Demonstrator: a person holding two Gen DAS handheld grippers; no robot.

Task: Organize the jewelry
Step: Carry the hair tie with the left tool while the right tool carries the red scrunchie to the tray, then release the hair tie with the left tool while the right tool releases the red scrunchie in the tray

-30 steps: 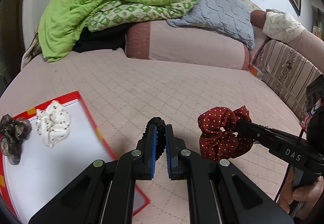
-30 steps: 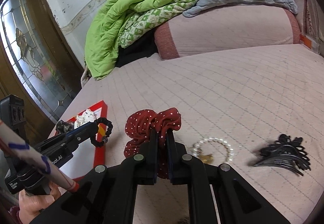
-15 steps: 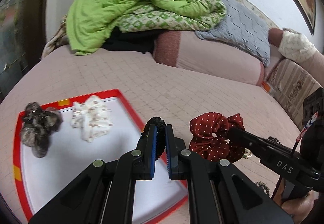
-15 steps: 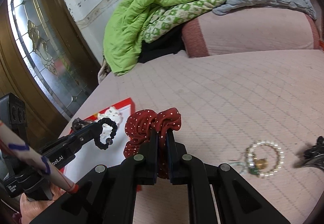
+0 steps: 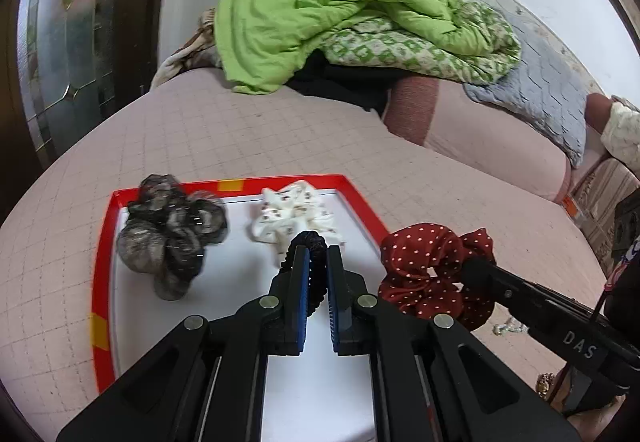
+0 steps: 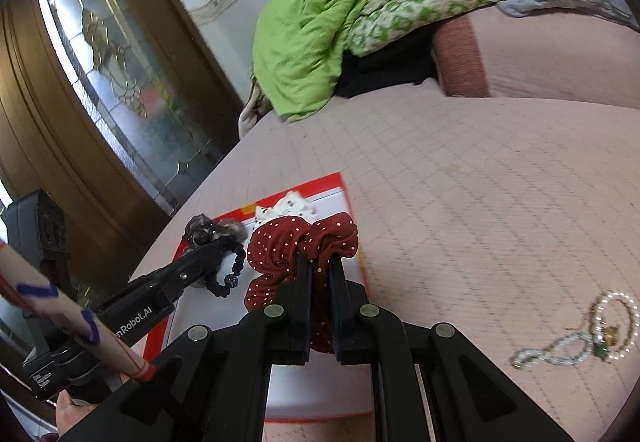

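My left gripper (image 5: 317, 257) is shut on a black beaded hair tie (image 5: 312, 242) and holds it above the red-rimmed white tray (image 5: 105, 242). A grey-black scrunchie (image 5: 172, 234) and a white patterned scrunchie (image 5: 294, 212) lie in the tray. My right gripper (image 6: 320, 262) is shut on a red polka-dot scrunchie (image 6: 288, 246) and holds it over the tray's right rim (image 6: 340, 186). The left gripper with the black tie (image 6: 230, 266) also shows in the right wrist view.
A pearl bracelet with beads (image 6: 600, 326) lies on the pink bedspread (image 6: 480, 182) to the right. A green quilt (image 5: 320, 10) and a grey pillow (image 5: 548, 90) are piled at the head. A wooden glass door (image 6: 100, 62) stands at the left.
Both grippers have swung left with their hair ties, from over the bedspread to over the tray. The tray now lies straight ahead of the left gripper.
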